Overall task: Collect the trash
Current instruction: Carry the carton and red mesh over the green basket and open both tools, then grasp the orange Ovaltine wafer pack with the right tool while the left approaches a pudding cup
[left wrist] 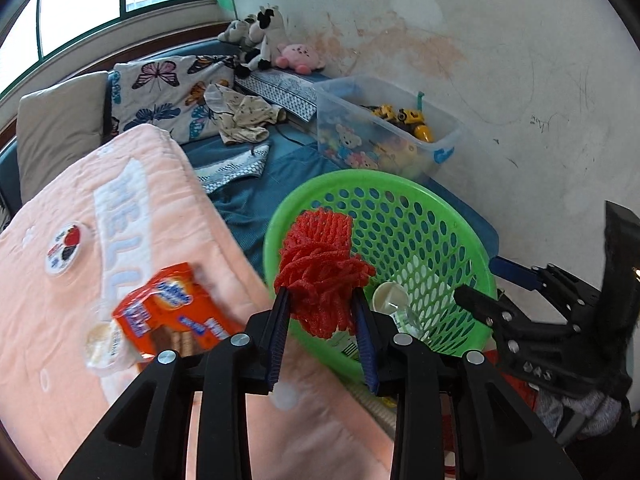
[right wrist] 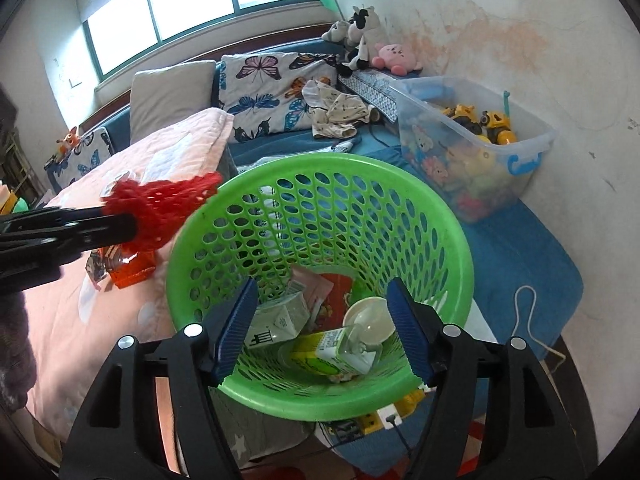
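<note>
My left claw is clamped on the red foam net, holding it at the near rim of the green basket, which sits at the bed's edge beside the pink quilt. My right claw is spread wide around the basket's near rim, holding nothing. To do this well, I should carry the net past the rim over the cartons before letting go. The biscuit packet on the quilt is not yet collected.
</note>
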A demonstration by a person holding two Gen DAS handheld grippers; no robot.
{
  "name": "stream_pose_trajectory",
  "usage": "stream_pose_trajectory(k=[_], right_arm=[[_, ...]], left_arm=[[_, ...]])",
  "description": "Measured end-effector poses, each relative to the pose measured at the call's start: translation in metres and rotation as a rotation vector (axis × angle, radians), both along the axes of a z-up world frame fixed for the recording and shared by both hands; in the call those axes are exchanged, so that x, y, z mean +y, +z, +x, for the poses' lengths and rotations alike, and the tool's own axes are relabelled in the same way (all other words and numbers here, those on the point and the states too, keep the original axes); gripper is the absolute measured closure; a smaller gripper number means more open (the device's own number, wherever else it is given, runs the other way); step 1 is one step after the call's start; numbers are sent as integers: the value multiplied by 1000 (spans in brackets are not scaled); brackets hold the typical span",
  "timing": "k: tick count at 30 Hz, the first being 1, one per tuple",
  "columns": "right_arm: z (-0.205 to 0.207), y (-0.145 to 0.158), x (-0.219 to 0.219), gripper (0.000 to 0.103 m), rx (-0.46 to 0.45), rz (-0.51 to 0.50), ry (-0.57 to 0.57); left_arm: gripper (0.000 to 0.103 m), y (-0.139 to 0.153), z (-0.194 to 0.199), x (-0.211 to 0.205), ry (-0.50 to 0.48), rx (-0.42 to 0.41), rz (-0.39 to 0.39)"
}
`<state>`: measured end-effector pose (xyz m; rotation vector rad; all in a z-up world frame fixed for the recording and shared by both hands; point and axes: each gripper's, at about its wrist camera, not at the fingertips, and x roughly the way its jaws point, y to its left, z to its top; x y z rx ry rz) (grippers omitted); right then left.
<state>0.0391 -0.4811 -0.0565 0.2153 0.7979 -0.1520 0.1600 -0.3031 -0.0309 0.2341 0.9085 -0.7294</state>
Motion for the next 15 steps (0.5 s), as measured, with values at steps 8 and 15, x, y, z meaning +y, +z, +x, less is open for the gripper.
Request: stream_pose_trajectory(k=[8, 15], right_arm=[[-11, 2, -3, 32, -9, -3, -8], [-17, 3, -2, 30, -16, 8, -8]], left_arm=[[54, -12, 1, -16, -19, 30, 7], [42, -8, -7, -9, -28, 28, -3]])
